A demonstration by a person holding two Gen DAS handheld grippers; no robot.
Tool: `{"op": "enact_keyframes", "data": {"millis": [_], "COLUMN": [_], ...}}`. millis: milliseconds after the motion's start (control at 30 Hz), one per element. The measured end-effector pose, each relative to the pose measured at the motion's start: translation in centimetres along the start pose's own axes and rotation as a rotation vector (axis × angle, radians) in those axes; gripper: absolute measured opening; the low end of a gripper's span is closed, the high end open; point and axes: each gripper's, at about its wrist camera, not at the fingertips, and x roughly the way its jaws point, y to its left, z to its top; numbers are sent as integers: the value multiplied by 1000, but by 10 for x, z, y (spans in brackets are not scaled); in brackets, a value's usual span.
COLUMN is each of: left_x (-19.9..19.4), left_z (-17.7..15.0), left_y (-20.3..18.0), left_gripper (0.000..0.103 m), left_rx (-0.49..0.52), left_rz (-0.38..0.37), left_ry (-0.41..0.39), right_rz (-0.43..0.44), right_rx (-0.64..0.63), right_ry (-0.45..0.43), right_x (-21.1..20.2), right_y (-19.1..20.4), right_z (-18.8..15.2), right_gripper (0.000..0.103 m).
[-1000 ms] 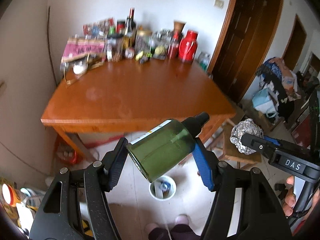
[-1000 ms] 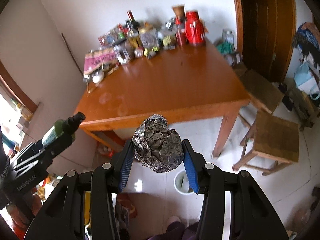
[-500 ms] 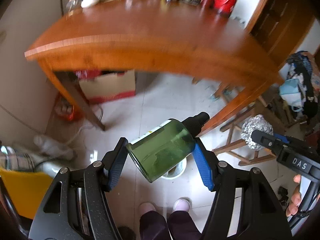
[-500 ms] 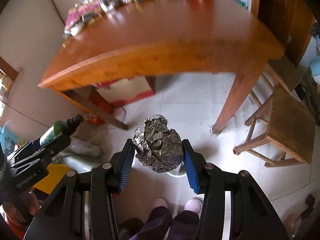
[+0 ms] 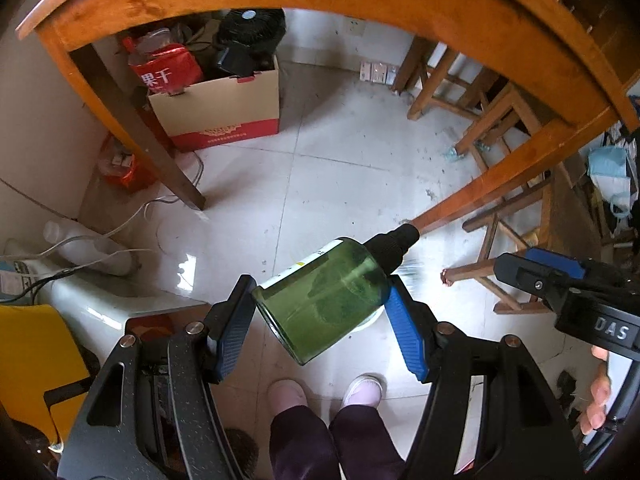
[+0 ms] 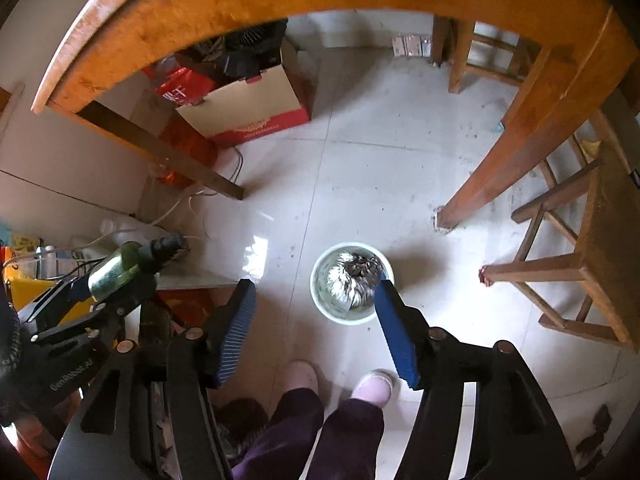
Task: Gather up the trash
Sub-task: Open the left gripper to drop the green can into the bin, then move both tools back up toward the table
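On right tongs (image 5: 536,276): "DAS".

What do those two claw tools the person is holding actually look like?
Each is a black, speckled plastic frame with silver pivot bolts and two fingers faced with ribbed blue pads. The left gripper looks the same as the right gripper, which shows white "DAS" lettering in the left wrist view.

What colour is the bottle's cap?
Black, on the green bottle; the cap shows best in the left wrist view.
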Motion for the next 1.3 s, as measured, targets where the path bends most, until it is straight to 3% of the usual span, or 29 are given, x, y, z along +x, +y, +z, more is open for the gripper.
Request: {"op": "enact_keyframes", "data": {"millis": [333,433,700,933,1300], "left_x": [24,33,15,-44,-210], "left_z": [10,13,6,12,38], "left_y": [-45,-53,-70,-71,-57], "left_gripper": [65,75,75,75,75], "left_rx": [53,63,155,178,196], "left_rz": [-104,-135,-76,-78,-90], "left_ry": [92,156,132,58,-183], "right_rz": [-81,-92,-121,-122,-133], "right_rx": [65,94,119,104,41], "right_ry": [-5,-14,-30,-86,-270], "right_x": [-16,-25,-42,-84,-207], "right_y": [-29,-36,-38,-17,50], "right_z": [-7,-8,-14,-15,-16], "right_gripper": [58,58,58,58,58]}}
